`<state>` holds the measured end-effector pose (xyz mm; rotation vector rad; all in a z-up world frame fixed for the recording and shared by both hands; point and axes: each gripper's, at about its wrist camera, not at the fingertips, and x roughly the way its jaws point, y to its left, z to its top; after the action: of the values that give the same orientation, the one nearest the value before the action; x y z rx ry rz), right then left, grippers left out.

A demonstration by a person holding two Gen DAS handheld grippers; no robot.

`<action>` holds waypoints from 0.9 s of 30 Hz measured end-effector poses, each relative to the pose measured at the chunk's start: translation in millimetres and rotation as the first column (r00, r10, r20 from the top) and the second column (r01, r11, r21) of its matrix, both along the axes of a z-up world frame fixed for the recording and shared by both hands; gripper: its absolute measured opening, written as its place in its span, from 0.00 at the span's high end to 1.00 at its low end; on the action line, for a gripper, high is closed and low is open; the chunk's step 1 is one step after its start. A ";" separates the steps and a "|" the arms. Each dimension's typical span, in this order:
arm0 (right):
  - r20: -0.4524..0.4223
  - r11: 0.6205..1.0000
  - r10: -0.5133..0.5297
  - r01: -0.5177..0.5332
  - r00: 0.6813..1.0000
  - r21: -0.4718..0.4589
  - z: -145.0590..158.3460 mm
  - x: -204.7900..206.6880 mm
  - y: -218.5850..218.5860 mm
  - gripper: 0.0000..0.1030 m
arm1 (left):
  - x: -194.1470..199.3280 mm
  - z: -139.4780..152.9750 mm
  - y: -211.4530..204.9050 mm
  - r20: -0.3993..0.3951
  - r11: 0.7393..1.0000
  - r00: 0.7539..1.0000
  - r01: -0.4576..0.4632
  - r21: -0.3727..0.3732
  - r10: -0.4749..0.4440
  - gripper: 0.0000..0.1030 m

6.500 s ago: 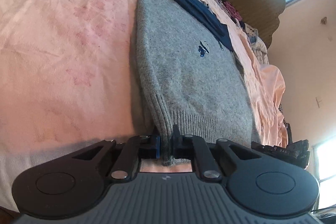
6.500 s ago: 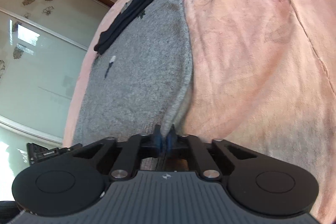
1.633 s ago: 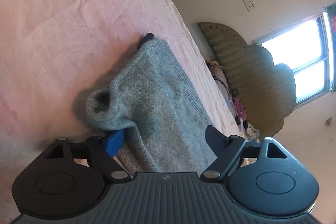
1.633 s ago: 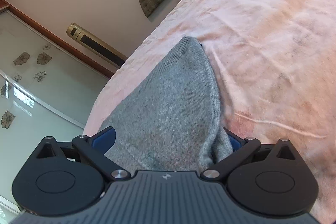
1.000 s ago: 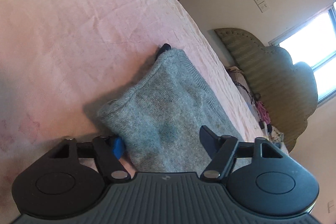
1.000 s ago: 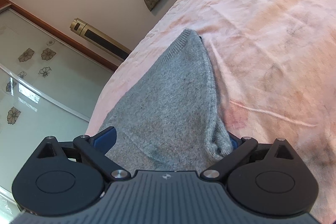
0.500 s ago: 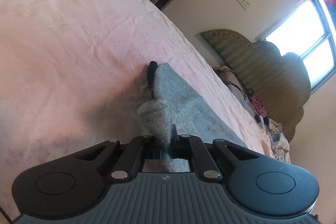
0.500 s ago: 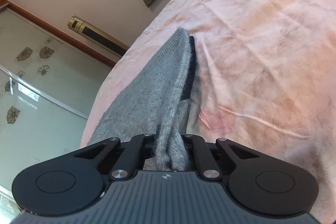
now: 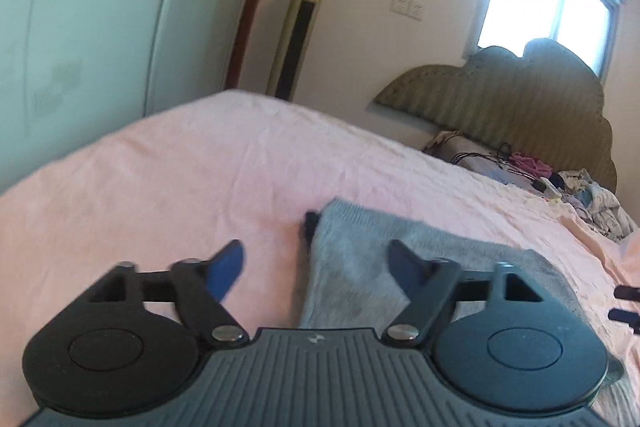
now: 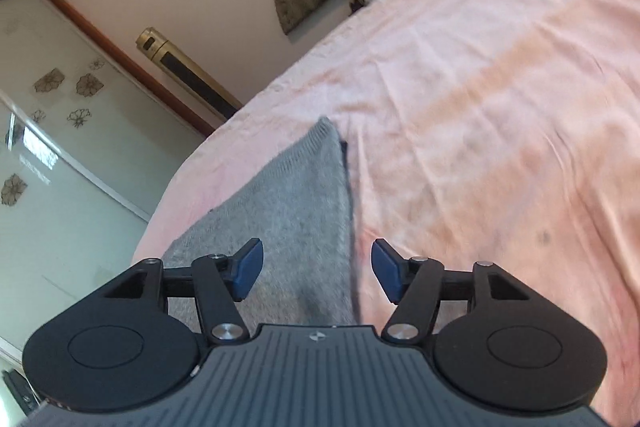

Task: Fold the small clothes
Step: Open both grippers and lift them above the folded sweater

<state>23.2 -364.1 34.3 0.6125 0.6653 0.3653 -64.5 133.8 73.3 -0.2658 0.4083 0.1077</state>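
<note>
A grey knit sweater (image 9: 360,247) lies folded on the pink bedsheet (image 9: 160,187), with a bit of dark blue cloth (image 9: 309,223) poking out at its far corner. My left gripper (image 9: 318,259) hovers above the sweater's near left edge, its jaws opening, nothing pressed between the pads. In the right wrist view the same sweater (image 10: 296,195) stretches away from my right gripper (image 10: 316,269), whose jaws are also opening above the sweater's right edge without gripping it. The tips of the other gripper (image 9: 626,303) peek in at the left view's right edge.
A padded headboard (image 9: 520,99) stands at the far end of the bed, with a pile of loose clothes (image 9: 580,195) below it. A tall gold floor unit (image 9: 298,31) and glass wardrobe doors (image 9: 80,27) stand beyond the bed's far edge.
Both grippers, shut on the sweater's folded edge half a second ago, have let it go and lifted. The sweater now lies flat, and the left view has rolled toward level.
</note>
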 end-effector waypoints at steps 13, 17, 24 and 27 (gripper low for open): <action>0.084 0.858 0.144 -0.082 0.986 -0.507 -36.2 113.1 108.8 0.16 | 192.3 -70.8 -50.7 -0.318 0.962 0.940 0.190 0.198 -0.121 0.10; 0.090 0.902 0.123 -0.074 0.988 -0.426 -35.0 114.2 91.5 0.17 | 189.1 -70.0 -55.5 -0.323 0.958 0.941 0.179 0.225 -0.101 0.09; 0.164 0.903 0.155 -0.073 0.974 -0.423 0.3 76.6 130.8 0.05 | 148.2 -45.7 -91.8 -0.298 0.955 0.947 0.195 0.222 -0.124 0.10; 0.132 0.874 0.223 -0.138 0.966 -0.467 3.8 84.2 163.9 0.00 | 150.6 -60.2 -104.9 -0.322 0.946 0.939 0.204 0.251 -0.118 0.08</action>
<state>107.4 -200.2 38.1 0.0647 0.6057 0.4171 86.2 28.9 13.0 0.0693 0.7126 0.0422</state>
